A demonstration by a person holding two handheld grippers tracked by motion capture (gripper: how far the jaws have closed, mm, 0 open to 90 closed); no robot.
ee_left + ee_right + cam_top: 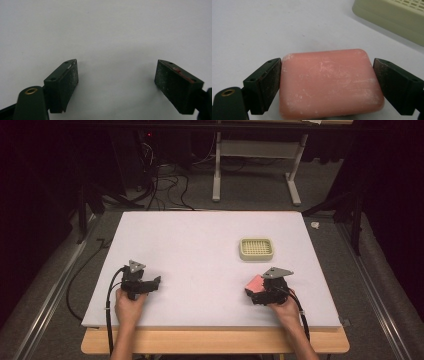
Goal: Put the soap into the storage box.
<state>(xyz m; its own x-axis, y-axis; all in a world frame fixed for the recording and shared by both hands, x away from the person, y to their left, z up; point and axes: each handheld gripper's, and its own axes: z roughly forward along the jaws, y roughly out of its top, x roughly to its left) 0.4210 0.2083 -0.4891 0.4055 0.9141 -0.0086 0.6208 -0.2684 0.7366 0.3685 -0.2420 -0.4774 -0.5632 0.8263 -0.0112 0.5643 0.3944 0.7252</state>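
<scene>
I've got the right gripper low over the white table, and the pink bar of soap sits squarely between its two black jaws. The left jaw's pad is flush against the bar's short side; the right jaw's pad meets the opposite side near its upper corner, so I read this as a pinch across the bar's width. The soap lies flat, its broad face up, dusted with pale scuff marks, and its near edge runs down out of the gripper view. From the high view the right gripper carries the soap at its front, pink showing just ahead of the grey three-cornered plate, with my right hand wrapped behind it.

Beyond the jaws and off to their right stands the cream soap dish, its slotted top just catching the upper corner of the gripper view; it is clear of the bar, with bare table between. In the high view the soap dish lies ahead of the right gripper, apart from it.

My left gripper has its jaws spread wide over bare table. In the high view the left gripper is well apart from the soap, my left hand holding it.
</scene>
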